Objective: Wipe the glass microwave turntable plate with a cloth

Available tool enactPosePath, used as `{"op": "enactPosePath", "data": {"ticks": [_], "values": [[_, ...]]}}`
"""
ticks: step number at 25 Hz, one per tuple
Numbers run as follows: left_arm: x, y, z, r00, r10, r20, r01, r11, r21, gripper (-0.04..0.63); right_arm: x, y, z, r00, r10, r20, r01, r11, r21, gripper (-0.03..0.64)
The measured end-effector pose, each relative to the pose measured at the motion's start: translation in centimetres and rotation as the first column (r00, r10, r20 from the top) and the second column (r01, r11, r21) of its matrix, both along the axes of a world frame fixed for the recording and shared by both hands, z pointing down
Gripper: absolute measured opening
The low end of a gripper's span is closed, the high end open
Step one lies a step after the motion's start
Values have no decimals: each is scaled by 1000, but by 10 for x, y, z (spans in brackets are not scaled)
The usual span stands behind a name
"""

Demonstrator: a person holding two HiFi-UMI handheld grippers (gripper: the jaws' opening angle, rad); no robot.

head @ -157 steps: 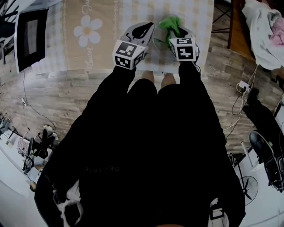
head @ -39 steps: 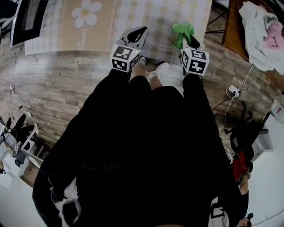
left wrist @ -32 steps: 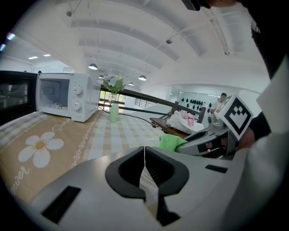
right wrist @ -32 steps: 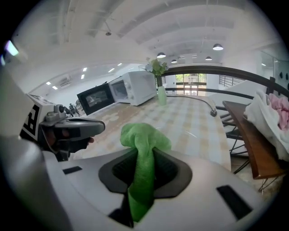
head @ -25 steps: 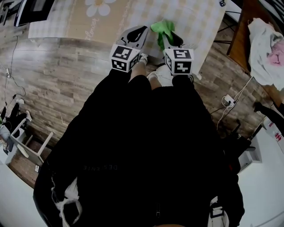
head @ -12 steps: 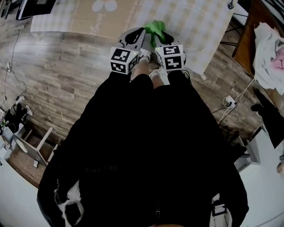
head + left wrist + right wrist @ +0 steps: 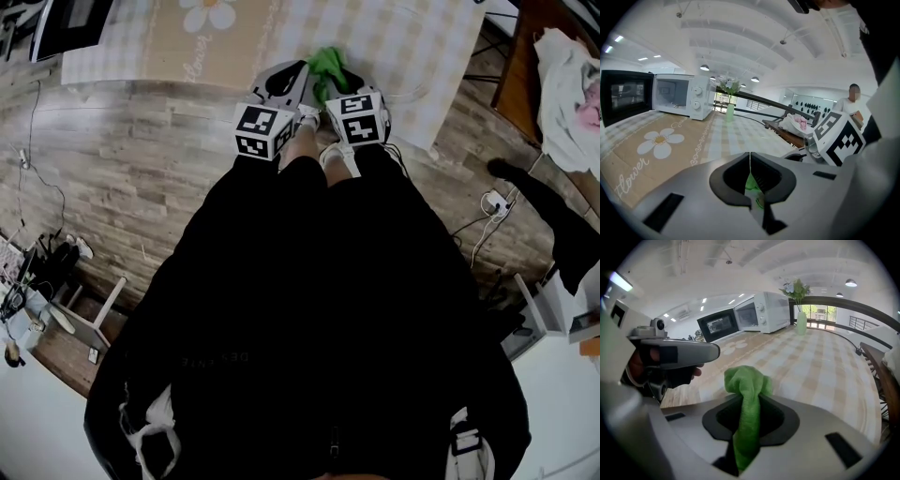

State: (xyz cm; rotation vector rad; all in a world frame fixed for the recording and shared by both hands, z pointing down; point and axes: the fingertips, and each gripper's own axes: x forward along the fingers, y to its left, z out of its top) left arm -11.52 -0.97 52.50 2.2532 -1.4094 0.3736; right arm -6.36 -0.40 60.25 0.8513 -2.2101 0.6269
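Note:
In the head view my right gripper [image 7: 330, 75] hovers over the near edge of the checked table [image 7: 412, 37], shut on a green cloth [image 7: 326, 62] that bunches up beyond its jaws. The same cloth [image 7: 749, 404] fills the right gripper view and hangs down between the jaws. My left gripper [image 7: 287, 79] sits close beside it on the left, jaws pressed together with nothing between them [image 7: 750, 169]. A faint curved clear rim [image 7: 417, 89] on the table to the right may be the glass plate; I cannot tell for sure.
A white microwave [image 7: 684, 96] with its dark door [image 7: 623, 98] open stands at the table's far left, next to a vase of flowers [image 7: 730, 110]. A daisy mat [image 7: 202, 28] lies on the table. A wooden chair with clothes [image 7: 572, 75] stands to the right. A person [image 7: 853, 101] is in the background.
The right gripper with the green cloth has moved left and now sits right beside the left gripper. The left gripper has hardly moved. The head view has shifted.

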Motion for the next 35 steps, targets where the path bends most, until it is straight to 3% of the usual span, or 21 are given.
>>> {"op": "enactPosePath", "data": {"ticks": [20,28,35], "values": [[79,-22,7,986,167,-6,-167,986,-15,21,94,0,2,983,183,-15,-183,983,5,92],[111,-27,1,970,244,-1,-244,970,-9,21,169,5,6,948,314,-47,-314,949,20,92],[116,-22,-15,960,279,15,-279,960,8,21,216,5,3,908,409,-88,-409,912,18,87]]}}
